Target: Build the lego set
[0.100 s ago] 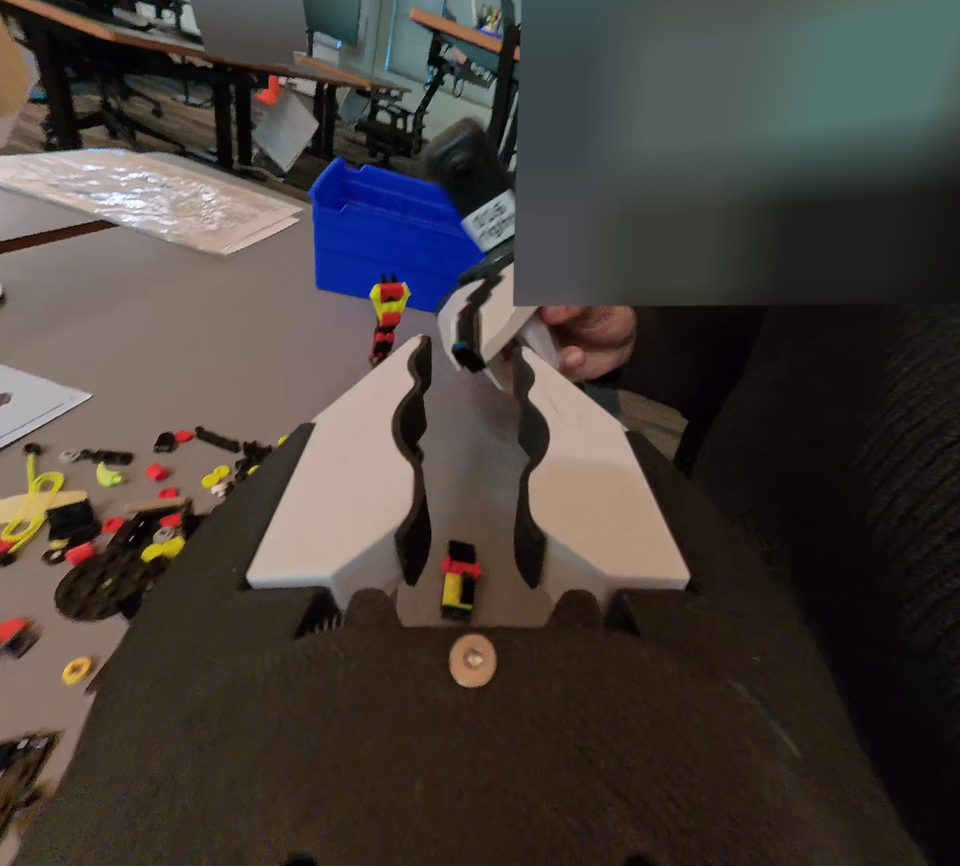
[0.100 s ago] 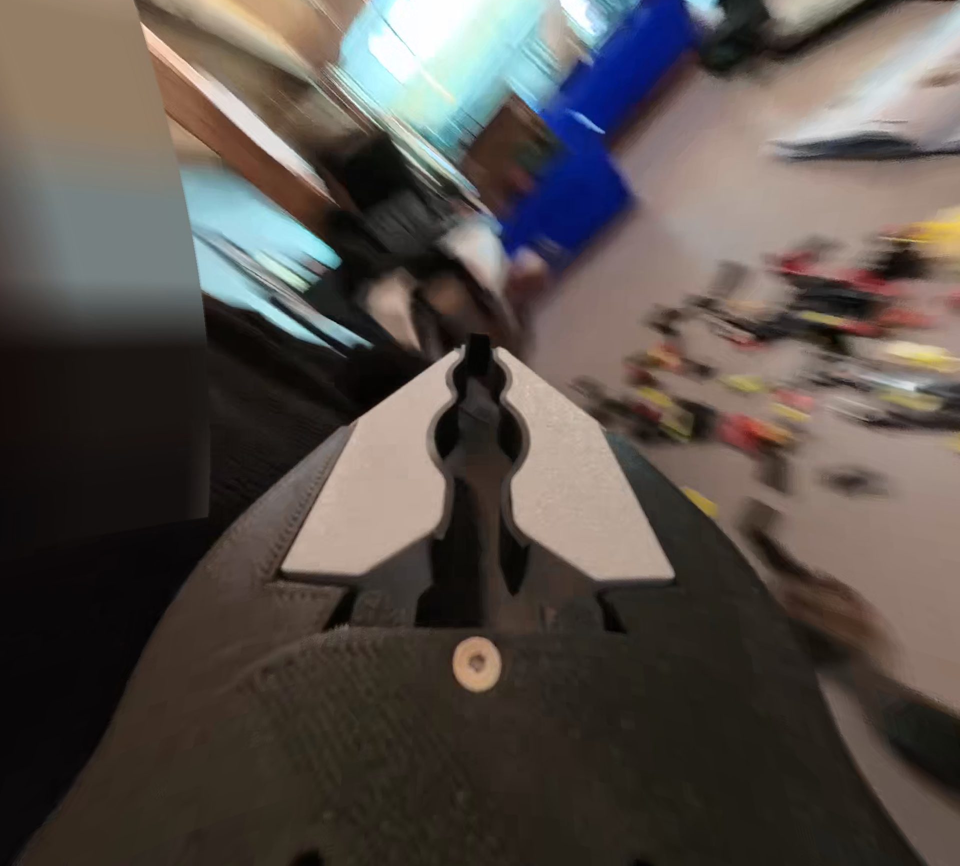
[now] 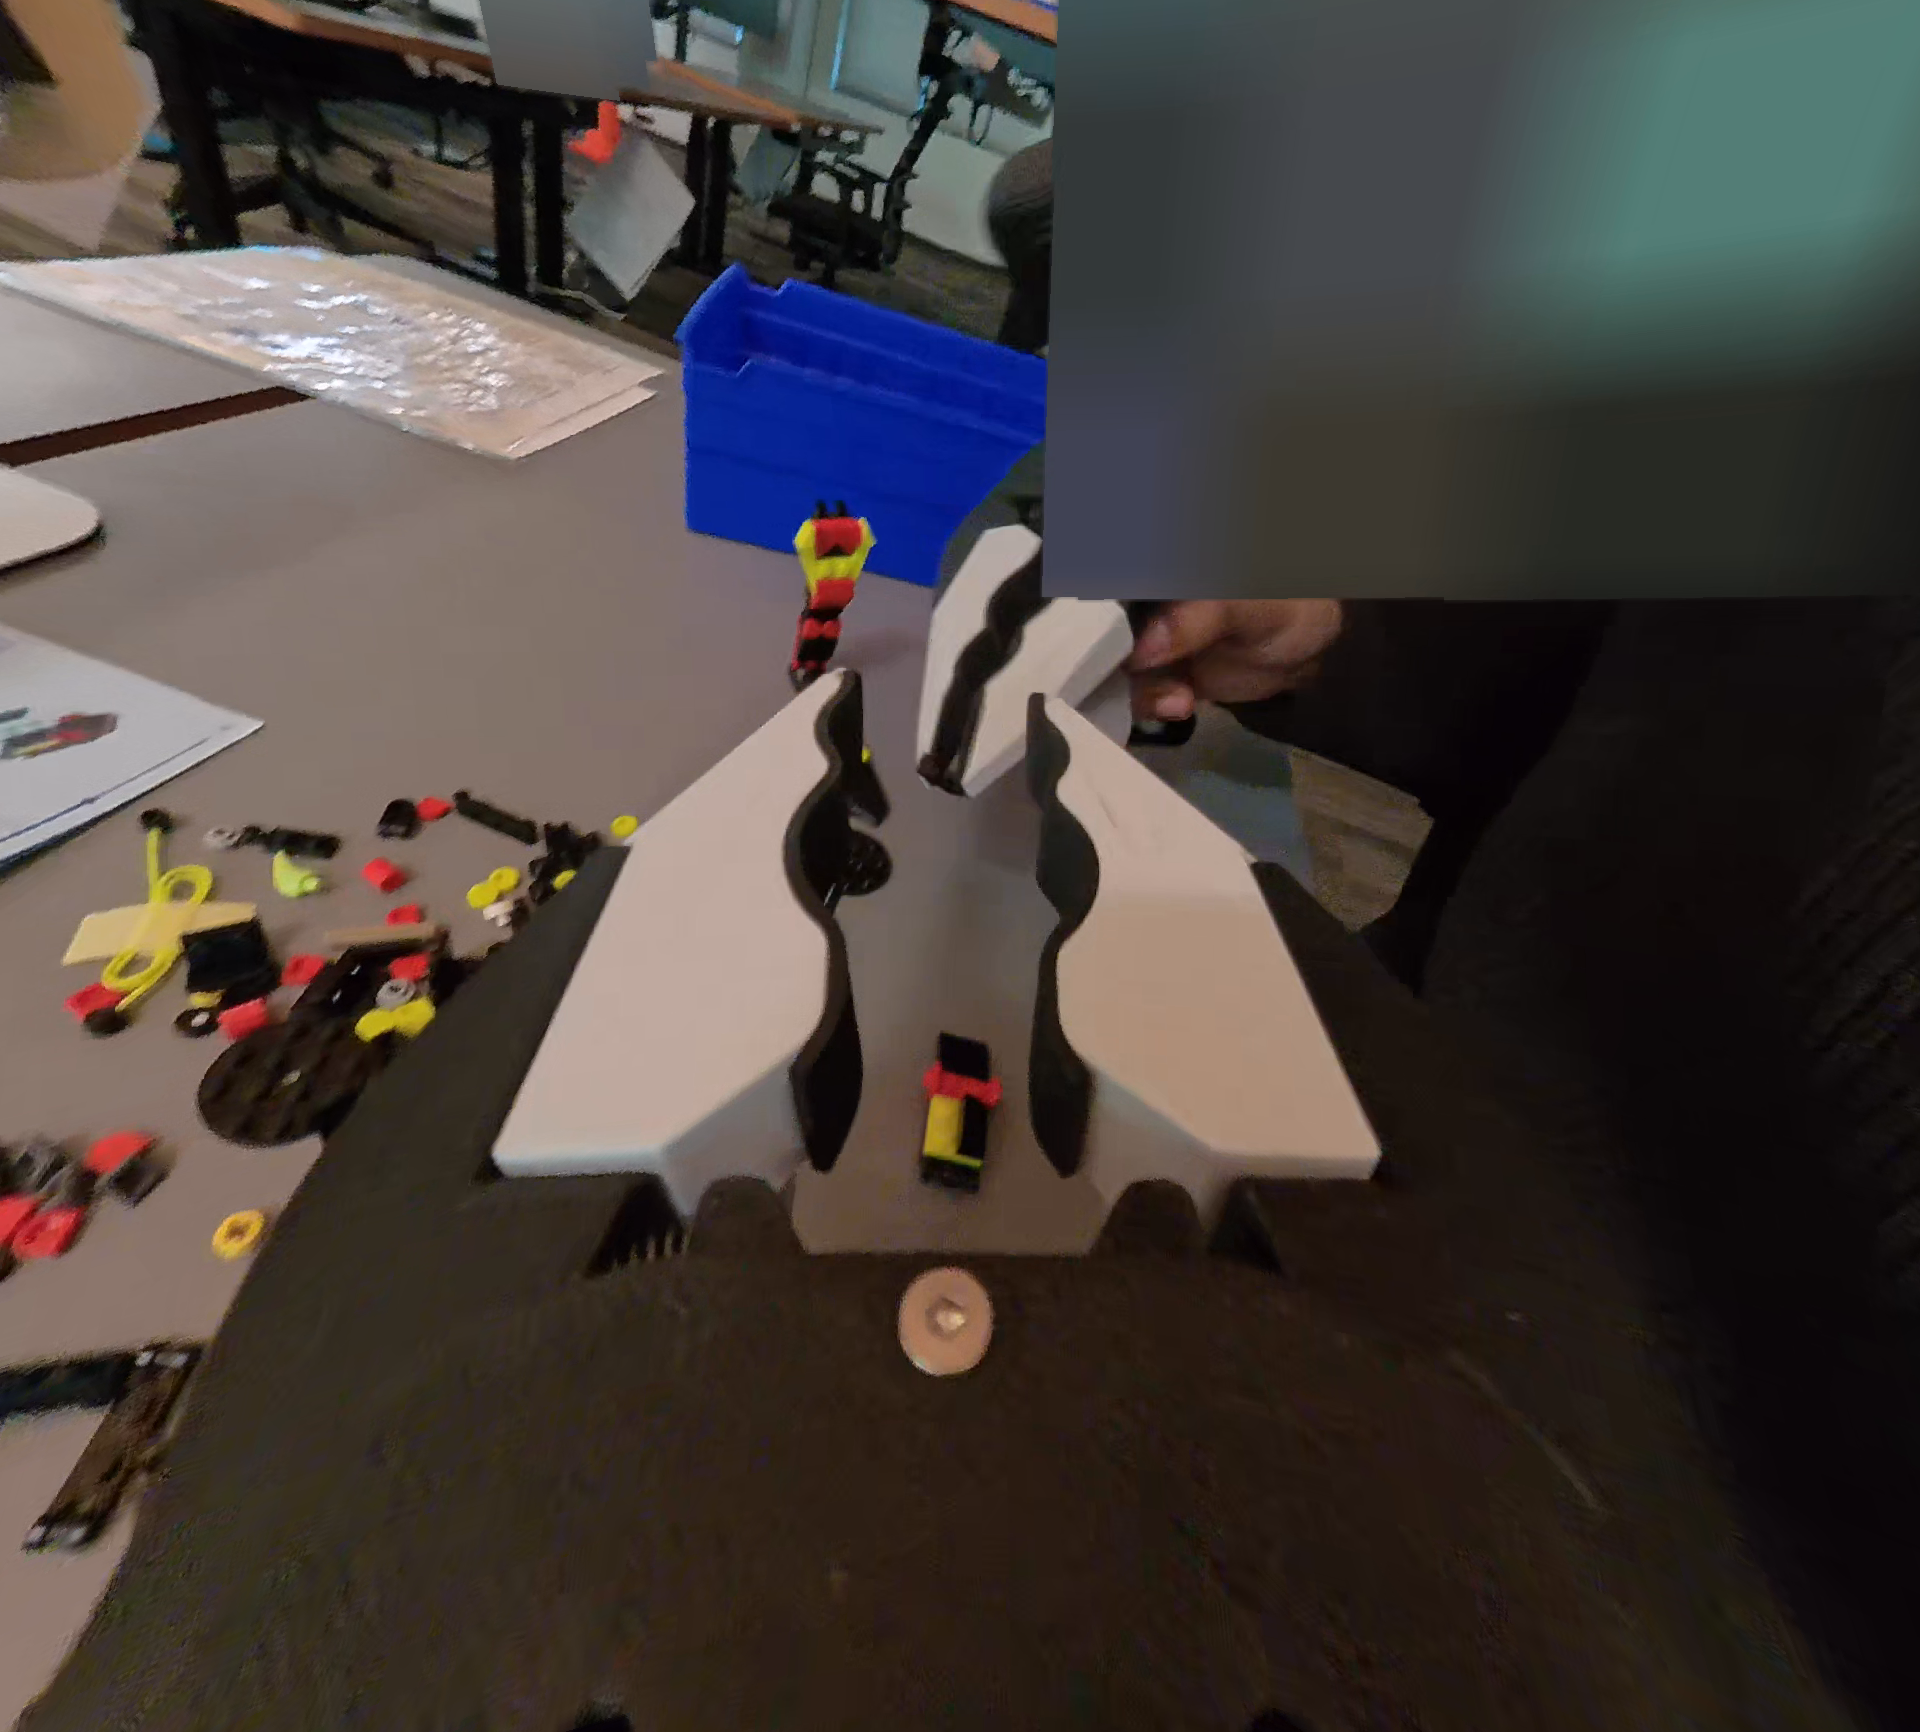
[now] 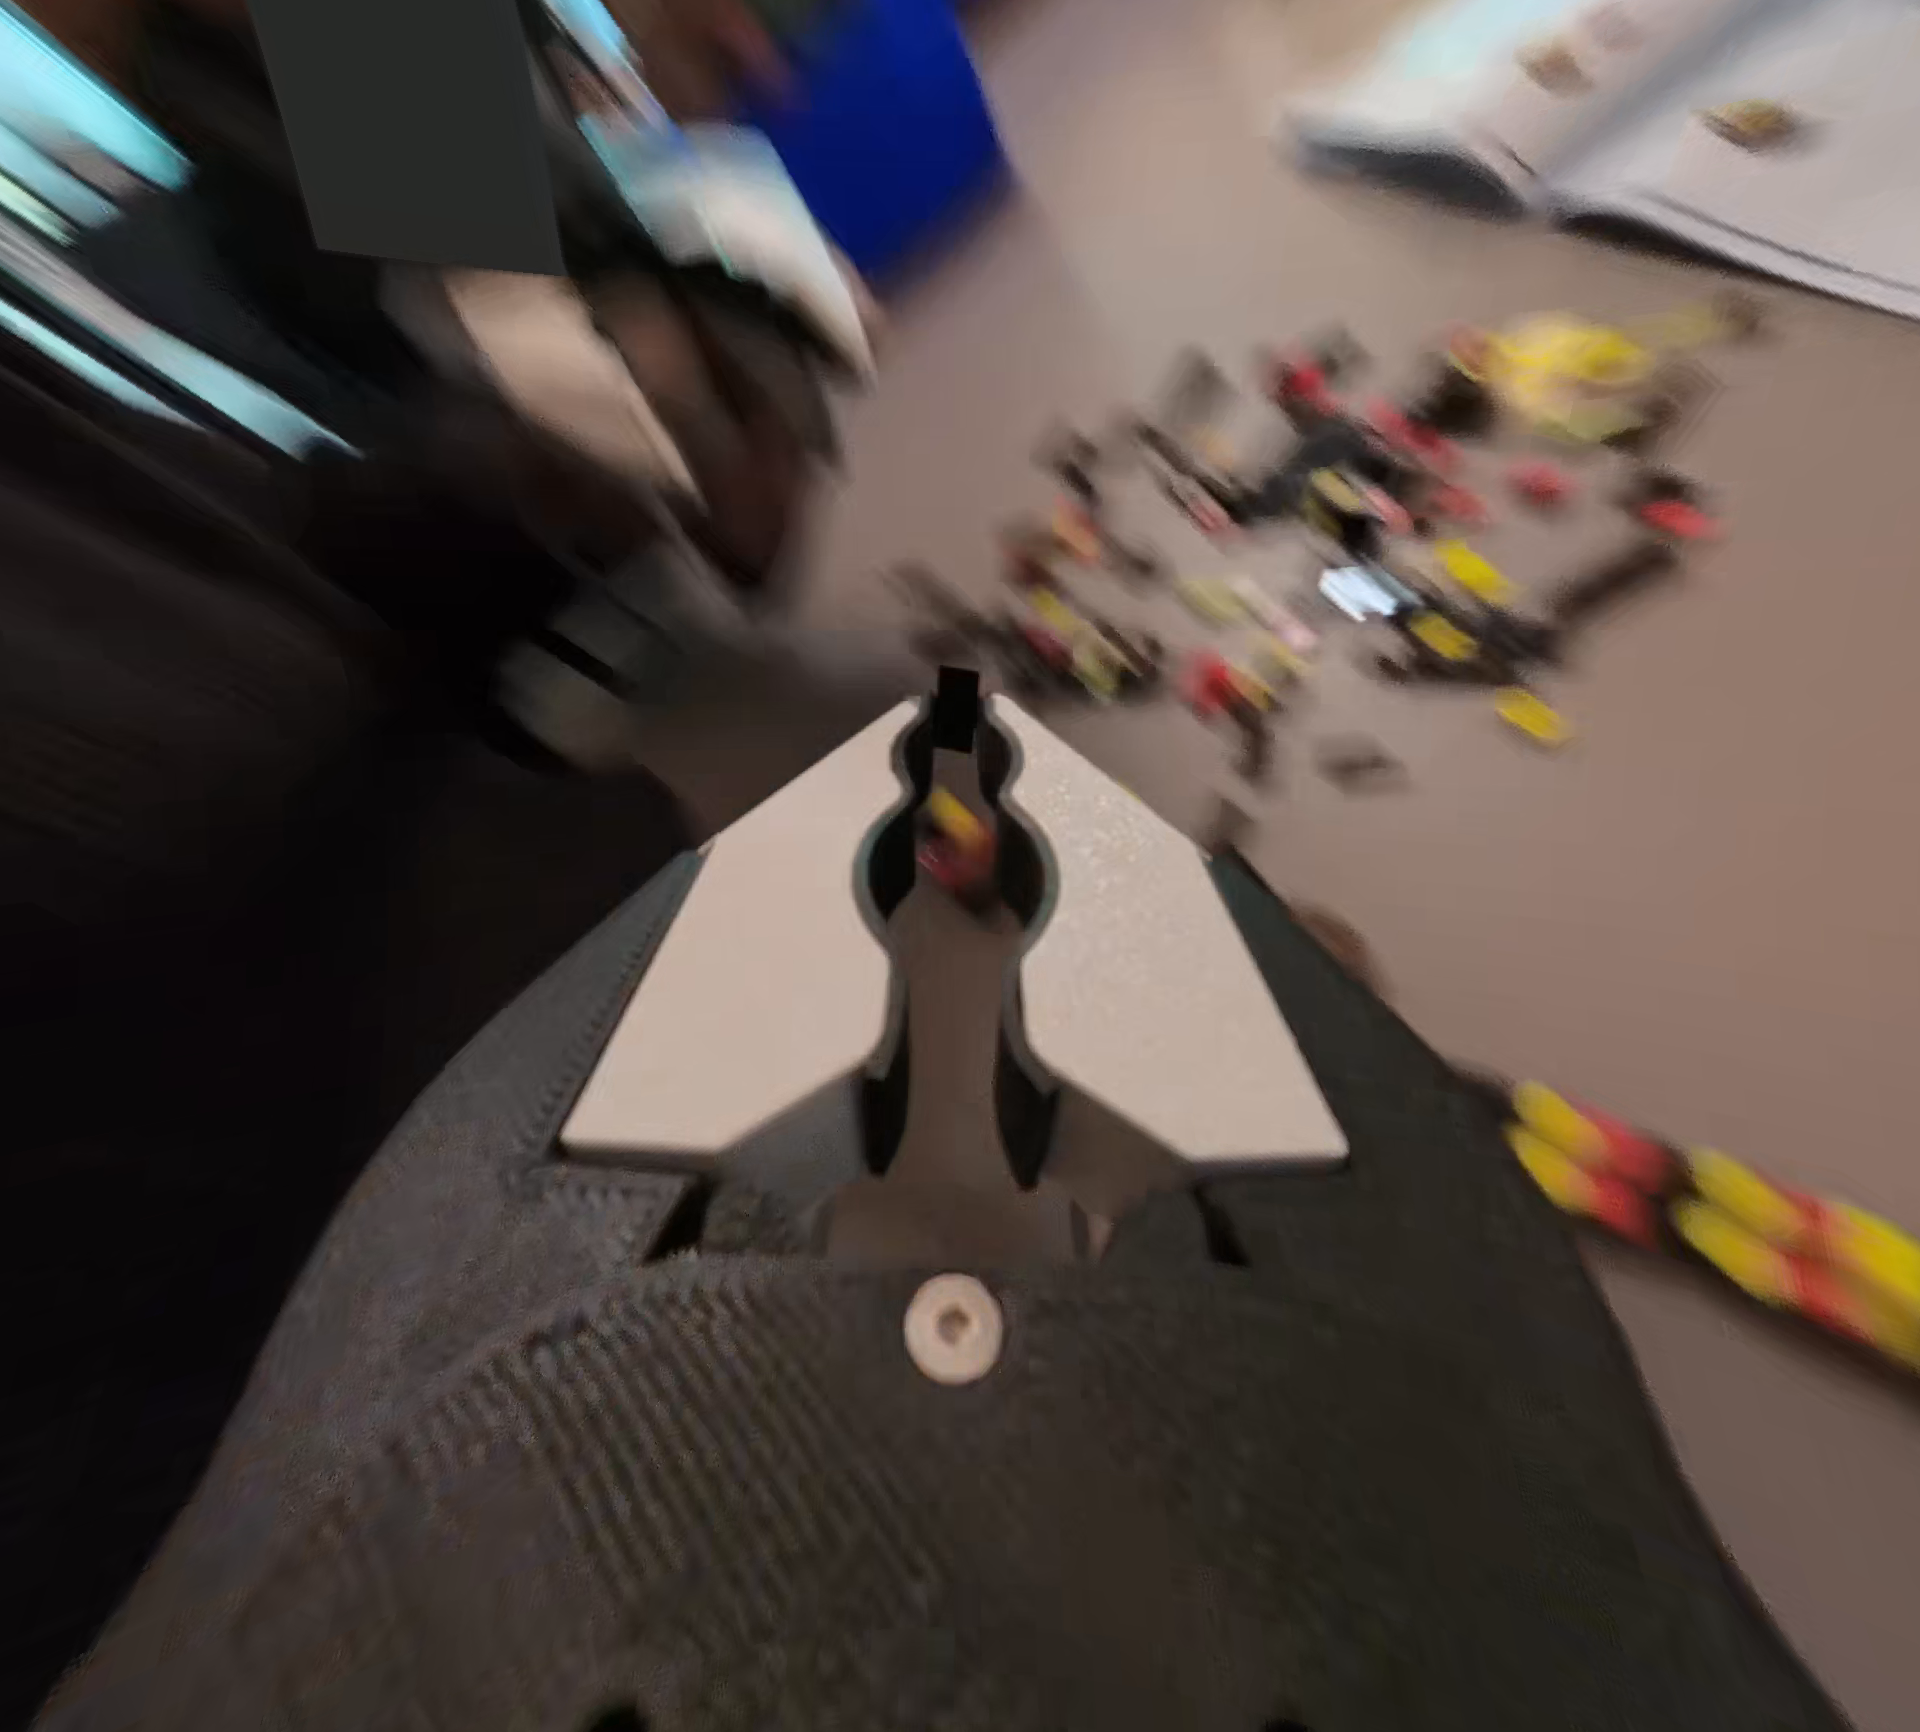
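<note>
My left gripper (image 3: 940, 706) is open and empty, its fingers wide apart above the grey table (image 3: 468, 602). A small black, yellow and red lego piece (image 3: 961, 1111) lies between them near their base. My right gripper (image 4: 956, 726) is shut on a small black lego piece (image 4: 956, 706). It also shows in the left wrist view (image 3: 997, 674), tilted down just beyond my left fingertips. A red, yellow and black lego assembly (image 3: 826, 591) stands upright behind it. The right wrist view is badly blurred.
Loose black, red and yellow pieces (image 3: 312, 934) lie scattered at the left, also seen blurred from the right (image 4: 1351, 539). A blue bin (image 3: 852, 435), an instruction booklet (image 3: 94, 747), a plastic bag (image 3: 343, 342) and a yellow-red assembly (image 4: 1714, 1215) are on the table. There is about 6 cm between the tips of the two grippers.
The right gripper has dipped slightly toward my left fingertips, and its view has swung toward the loose pieces. The left gripper stays open.
</note>
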Action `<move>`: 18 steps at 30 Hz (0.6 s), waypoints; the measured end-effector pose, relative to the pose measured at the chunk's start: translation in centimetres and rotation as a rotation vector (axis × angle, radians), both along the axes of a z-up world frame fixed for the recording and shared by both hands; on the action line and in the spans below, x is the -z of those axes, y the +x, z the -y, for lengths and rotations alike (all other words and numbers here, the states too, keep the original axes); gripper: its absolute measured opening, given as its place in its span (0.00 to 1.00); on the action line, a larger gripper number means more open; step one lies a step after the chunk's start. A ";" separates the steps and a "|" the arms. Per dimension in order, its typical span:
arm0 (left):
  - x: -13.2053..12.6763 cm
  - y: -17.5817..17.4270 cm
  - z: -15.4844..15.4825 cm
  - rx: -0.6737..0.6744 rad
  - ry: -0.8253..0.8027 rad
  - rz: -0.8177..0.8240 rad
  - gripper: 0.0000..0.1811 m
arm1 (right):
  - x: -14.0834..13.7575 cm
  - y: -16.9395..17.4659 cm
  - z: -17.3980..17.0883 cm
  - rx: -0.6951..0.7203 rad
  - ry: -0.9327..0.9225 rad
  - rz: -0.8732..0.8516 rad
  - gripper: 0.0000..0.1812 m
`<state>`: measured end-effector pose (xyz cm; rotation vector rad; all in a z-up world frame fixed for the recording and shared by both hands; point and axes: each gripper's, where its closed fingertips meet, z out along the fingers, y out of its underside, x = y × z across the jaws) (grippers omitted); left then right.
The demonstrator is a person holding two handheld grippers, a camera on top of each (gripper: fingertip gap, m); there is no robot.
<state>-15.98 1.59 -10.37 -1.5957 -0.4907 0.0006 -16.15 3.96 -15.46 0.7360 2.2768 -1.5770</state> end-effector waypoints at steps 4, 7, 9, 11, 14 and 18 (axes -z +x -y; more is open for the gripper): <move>1.4 -0.8 0.5 -0.012 -0.030 0.032 0.16 | 4.9 0.3 -2.2 -0.013 0.366 -0.168 0.03; 2.3 -1.1 0.6 0.001 -0.047 0.059 0.16 | 6.7 0.6 -2.6 -0.061 0.496 -0.228 0.03; 2.9 -1.2 0.7 0.003 -0.072 0.056 0.16 | 7.3 0.8 -2.6 -0.086 0.537 -0.244 0.03; 3.4 -1.3 0.8 0.001 -0.097 0.046 0.16 | 7.9 0.9 -2.7 -0.104 0.566 -0.246 0.03; 3.8 -1.4 0.9 0.000 -0.113 0.043 0.16 | 8.5 1.0 -2.9 -0.121 0.600 -0.255 0.03; 4.2 -1.6 0.9 0.005 -0.117 0.059 0.16 | 8.7 1.1 -2.9 -0.135 0.602 -0.259 0.04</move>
